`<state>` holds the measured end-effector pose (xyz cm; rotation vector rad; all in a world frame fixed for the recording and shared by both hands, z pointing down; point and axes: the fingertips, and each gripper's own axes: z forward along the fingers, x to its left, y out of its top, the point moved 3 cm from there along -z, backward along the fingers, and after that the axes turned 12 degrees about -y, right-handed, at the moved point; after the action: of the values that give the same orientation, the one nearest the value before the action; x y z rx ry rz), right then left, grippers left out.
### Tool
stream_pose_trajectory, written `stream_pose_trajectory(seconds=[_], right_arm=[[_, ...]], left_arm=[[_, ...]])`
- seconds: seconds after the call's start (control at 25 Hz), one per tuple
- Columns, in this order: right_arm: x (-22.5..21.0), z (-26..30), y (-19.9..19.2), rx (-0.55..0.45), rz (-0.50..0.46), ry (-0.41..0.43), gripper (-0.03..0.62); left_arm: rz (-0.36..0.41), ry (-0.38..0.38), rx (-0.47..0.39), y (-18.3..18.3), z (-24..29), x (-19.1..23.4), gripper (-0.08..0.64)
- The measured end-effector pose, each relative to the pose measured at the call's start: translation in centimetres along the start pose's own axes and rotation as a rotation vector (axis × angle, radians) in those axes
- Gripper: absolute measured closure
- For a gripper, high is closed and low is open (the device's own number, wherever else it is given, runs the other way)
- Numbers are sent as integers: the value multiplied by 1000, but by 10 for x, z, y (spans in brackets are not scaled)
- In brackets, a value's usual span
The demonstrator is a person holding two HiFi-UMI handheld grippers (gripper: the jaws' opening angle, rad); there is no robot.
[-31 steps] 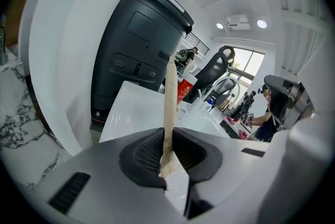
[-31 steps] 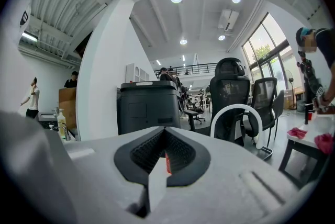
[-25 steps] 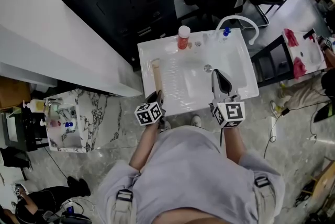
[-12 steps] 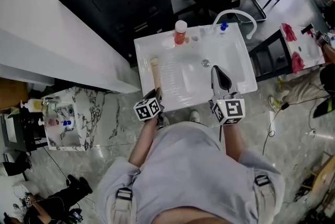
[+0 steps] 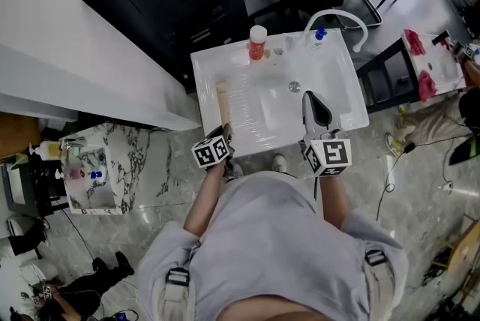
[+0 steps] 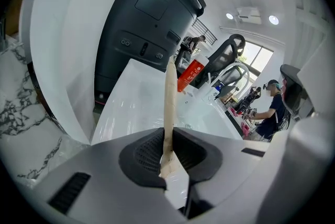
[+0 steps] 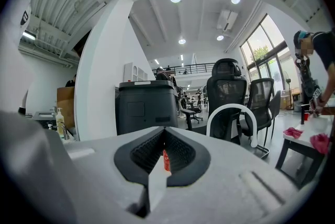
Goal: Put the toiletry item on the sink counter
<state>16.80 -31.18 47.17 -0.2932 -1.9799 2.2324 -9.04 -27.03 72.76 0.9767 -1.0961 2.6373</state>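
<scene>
Head view: the white sink bench (image 5: 225, 68) carries a red bottle (image 5: 257, 42) at its back edge. Nearer the person and left of that bottle, the left hand-held gripper (image 5: 226, 135) is clamped on one end of a long beige stick (image 5: 223, 106). The stick reaches over the bench towards the bottle. The right hand-held gripper (image 5: 308, 97) is nearer the person and right of the bottle, its jaws together.

Left gripper view: the pads pinch the beige stick (image 6: 169, 108), which rises above the bench (image 6: 131, 105). Its tip is just left of the red bottle (image 6: 191, 74).

Right gripper view: the right hand-held gripper (image 7: 164, 157) has its jaws closed and empty. A sliver of the red bottle (image 7: 166, 161) shows beyond them.
</scene>
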Motion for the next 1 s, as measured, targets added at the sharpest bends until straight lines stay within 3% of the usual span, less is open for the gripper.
stream_pose_trajectory(seconds=[0.32,0.44,0.52,1.0], right_arm=[[0,2,0,4,1,0,588],[0,2,0,6,5,-1,588],[0,3,0,6,6,0,588],[3,7,-1,8,2,17,588]], left_arm=[[-50,-3,8,-4,2,7,512],[-7,-6,13,0,2,2,491],[17,1,26,0,1,1,414],[9,2,-9,7,-5,0,416]])
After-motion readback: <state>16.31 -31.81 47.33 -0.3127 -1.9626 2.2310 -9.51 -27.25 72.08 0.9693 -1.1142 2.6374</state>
